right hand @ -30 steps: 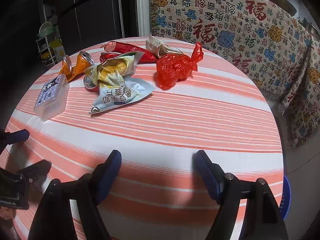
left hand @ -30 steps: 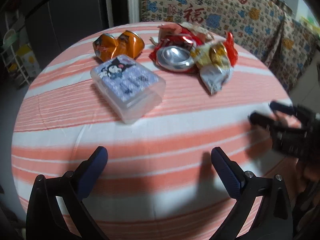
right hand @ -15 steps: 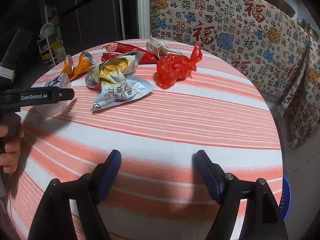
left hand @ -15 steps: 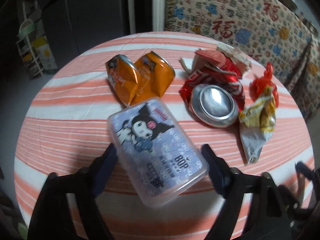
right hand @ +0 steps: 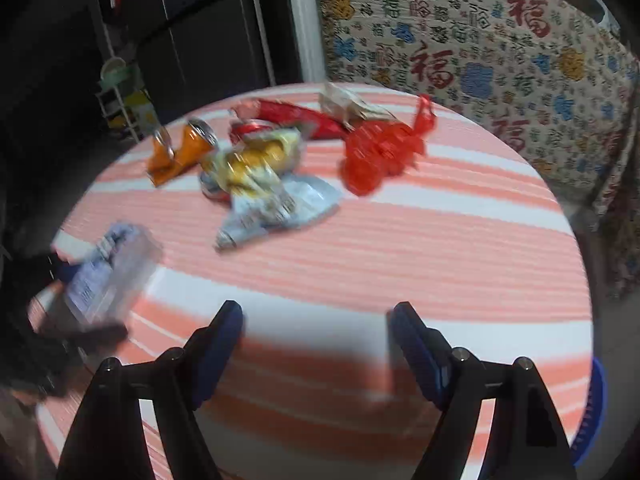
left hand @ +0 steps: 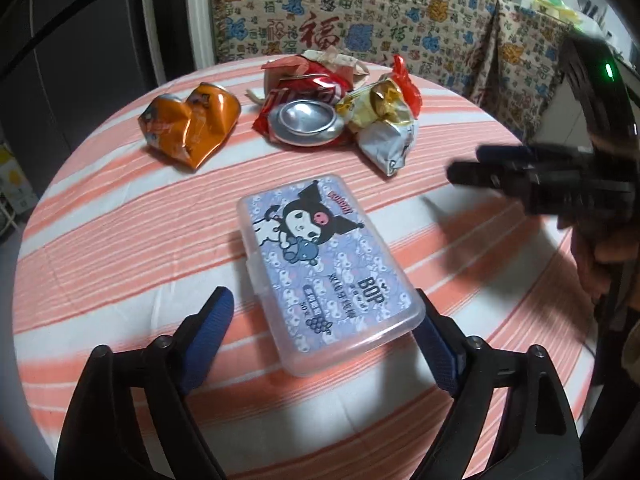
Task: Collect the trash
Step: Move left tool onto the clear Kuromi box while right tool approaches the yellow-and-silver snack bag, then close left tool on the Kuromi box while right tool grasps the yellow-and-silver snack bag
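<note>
A clear plastic box (left hand: 328, 260) with a cartoon label lies on the striped round table (left hand: 120, 240). My left gripper (left hand: 320, 300) straddles its near end with jaws opening; a gap shows beside the left fingertip (left hand: 218, 312), and the right one sits at the box's corner. Behind it lie a crushed orange can (left hand: 188, 124), a crushed red can (left hand: 304, 116), a snack wrapper (left hand: 384, 132) and a red plastic bag (right hand: 380, 156). My right gripper (right hand: 316, 320) hangs open over bare cloth, with nothing between its fingers. In the blurred right wrist view, the box (right hand: 108, 276) is at the far left.
A patterned cloth (left hand: 360, 12) covers furniture behind the table. A dark cabinet (right hand: 200, 40) and a small rack (right hand: 120, 92) stand at the back left. A person's hand (left hand: 608, 252) holds the right gripper (left hand: 500, 176) over the table's right side. Something blue (right hand: 596, 400) sits below the right edge.
My left gripper went forward to the box and now brackets it. The box now lies farther from the cans, nearer the front edge. The right gripper has tilted slightly.
</note>
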Motion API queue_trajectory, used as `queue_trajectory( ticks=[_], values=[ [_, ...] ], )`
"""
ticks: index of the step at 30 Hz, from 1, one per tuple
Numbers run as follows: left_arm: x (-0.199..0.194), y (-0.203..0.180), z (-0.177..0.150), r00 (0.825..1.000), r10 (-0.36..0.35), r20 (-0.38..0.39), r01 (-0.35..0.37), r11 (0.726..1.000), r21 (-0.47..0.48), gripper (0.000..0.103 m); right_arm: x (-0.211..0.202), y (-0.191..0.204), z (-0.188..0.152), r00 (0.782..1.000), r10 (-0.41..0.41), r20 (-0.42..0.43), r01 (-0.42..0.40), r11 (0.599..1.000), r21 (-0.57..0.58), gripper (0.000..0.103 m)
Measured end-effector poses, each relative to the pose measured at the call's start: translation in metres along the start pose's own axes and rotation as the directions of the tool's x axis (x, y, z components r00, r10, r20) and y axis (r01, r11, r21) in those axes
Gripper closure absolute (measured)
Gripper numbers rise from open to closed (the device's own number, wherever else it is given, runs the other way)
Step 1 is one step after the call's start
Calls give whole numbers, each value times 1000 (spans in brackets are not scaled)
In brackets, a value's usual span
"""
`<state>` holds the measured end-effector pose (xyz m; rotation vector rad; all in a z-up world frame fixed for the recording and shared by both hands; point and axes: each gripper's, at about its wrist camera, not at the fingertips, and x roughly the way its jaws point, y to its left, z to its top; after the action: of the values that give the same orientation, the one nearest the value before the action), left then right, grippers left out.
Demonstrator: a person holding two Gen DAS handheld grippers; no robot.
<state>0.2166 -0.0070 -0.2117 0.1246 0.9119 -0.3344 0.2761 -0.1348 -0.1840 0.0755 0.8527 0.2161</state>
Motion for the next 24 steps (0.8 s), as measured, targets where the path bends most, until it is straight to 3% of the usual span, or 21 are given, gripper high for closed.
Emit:
queue_trajectory(
  ticks=[3, 7, 8, 9, 14, 19, 21, 22, 23, 24],
  values=[
    [1, 1, 0, 1000, 2, 4, -2, 1000, -21, 12, 12, 17, 28, 999, 39, 20, -38, 999, -38, 23],
    [4, 2, 1, 1000, 8, 1, -8, 1000, -27, 10, 41, 42, 48, 1000, 19, -3, -19, 992, -123, 25],
    [1, 3, -1, 1000, 9, 0, -9, 1000, -26, 9, 49, 44, 50, 1000, 4, -19, -6, 991, -133, 32],
    [1, 3, -1, 1000, 9, 0, -9, 1000, -26, 9, 56, 45, 50, 999, -11, -34, 6, 991, -137, 50],
    [1, 2, -1, 1000, 10, -3, -10, 1000, -25, 7, 38, 29, 36, 1000, 0, -25, -3, 994, -107, 55],
    [6, -7, 1, 998, 58, -23, -59, 998, -9, 3, 0, 8, -6, 999, -22, -38, 18, 994, -103, 55],
    [10, -10, 4, 996, 77, -33, -77, 997, -12, 0, -10, 2, -20, 999, -44, -28, 41, 994, -101, 50],
    [11, -10, 6, 996, 81, -36, -82, 996, -24, 0, -13, 0, -26, 998, -57, -27, 55, 994, -91, 44],
    [13, -9, 8, 996, 85, -39, -87, 996, -34, 0, -14, -4, -31, 998, -61, -31, 59, 996, -72, 30],
    [14, -8, 9, 995, 88, -40, -90, 995, -39, 0, -14, -9, -34, 998, -62, -31, 60, 997, -56, 27]
  ],
)
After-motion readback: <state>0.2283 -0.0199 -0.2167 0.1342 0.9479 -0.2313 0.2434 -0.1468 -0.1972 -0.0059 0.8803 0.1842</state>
